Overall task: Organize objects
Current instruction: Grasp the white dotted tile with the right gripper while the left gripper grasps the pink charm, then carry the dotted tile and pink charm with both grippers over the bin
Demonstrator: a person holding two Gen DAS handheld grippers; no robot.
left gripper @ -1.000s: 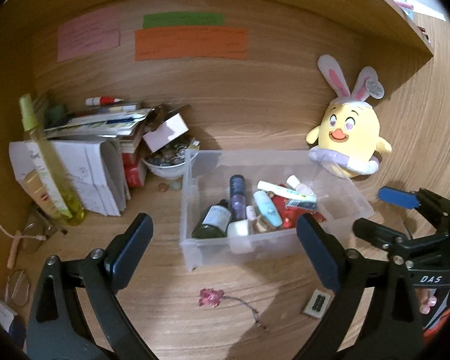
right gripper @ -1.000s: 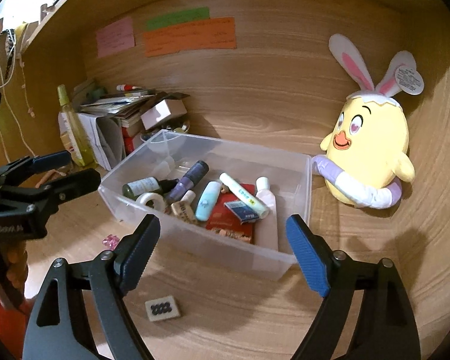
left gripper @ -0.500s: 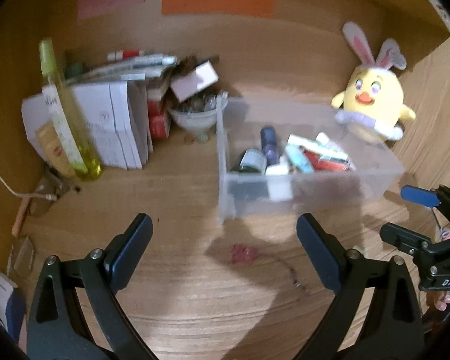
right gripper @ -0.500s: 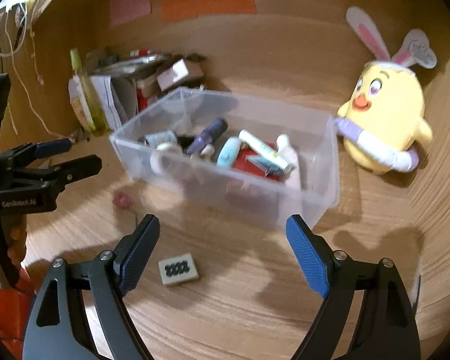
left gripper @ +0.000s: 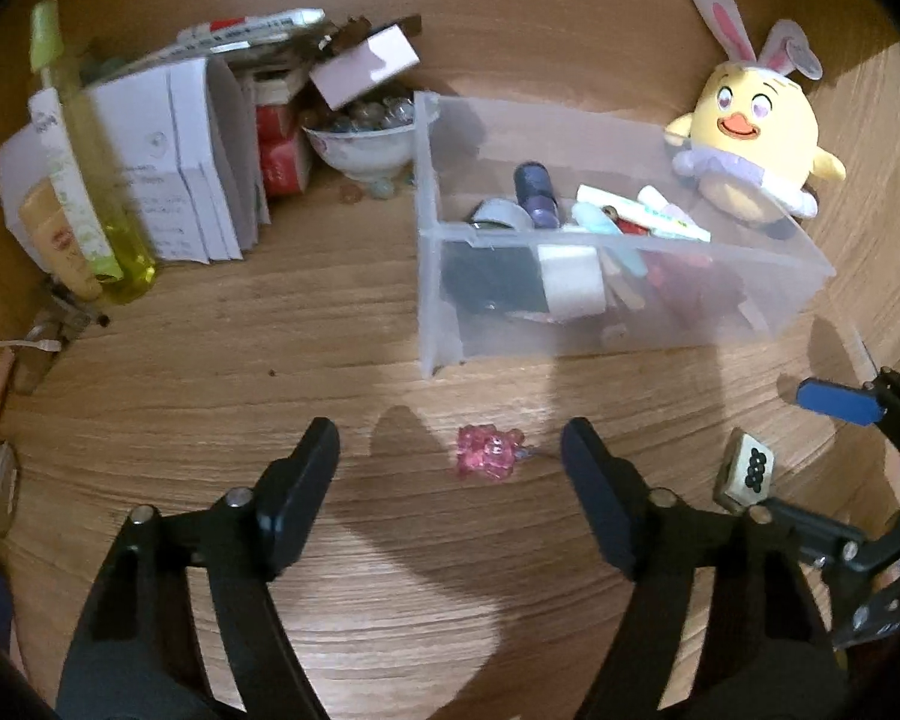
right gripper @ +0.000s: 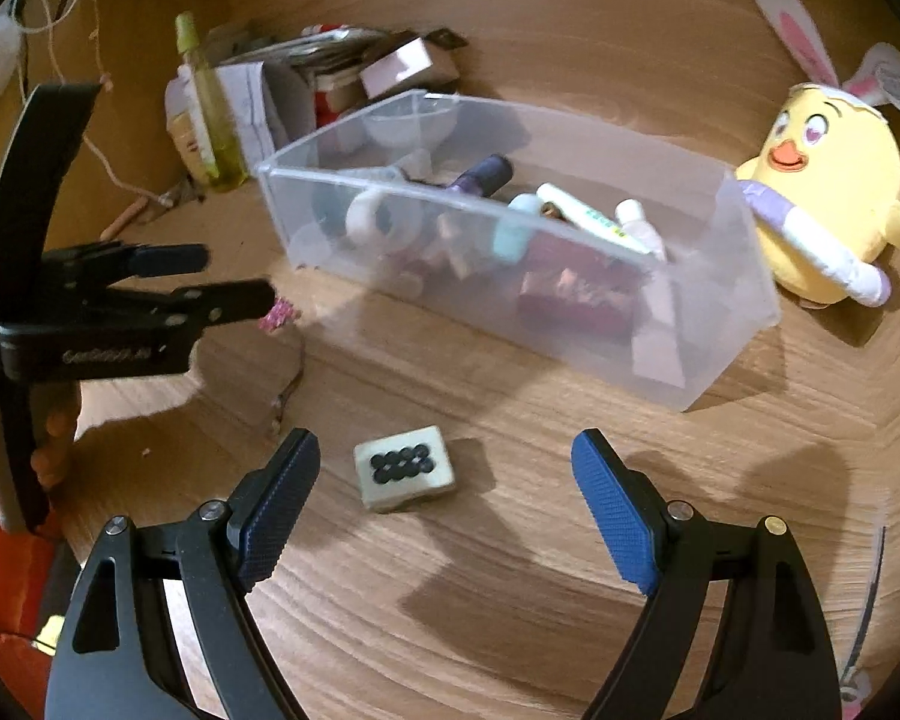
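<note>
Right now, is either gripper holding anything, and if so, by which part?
Nothing is held. The left gripper, jaws just closing, frames the pink charm without touching it; the right gripper stands open around the mahjong tile.

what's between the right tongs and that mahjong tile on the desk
Nothing visible. The mahjong tile lies alone on bare desk just ahead of the open right tongs, nearer the left finger. The clear bin sits beyond it, apart.

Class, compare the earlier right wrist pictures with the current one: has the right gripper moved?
Yes. The right gripper has come down and forward toward the desk: the tile, once well below its fingertips, now lies between them, while the bin stays put.
</note>
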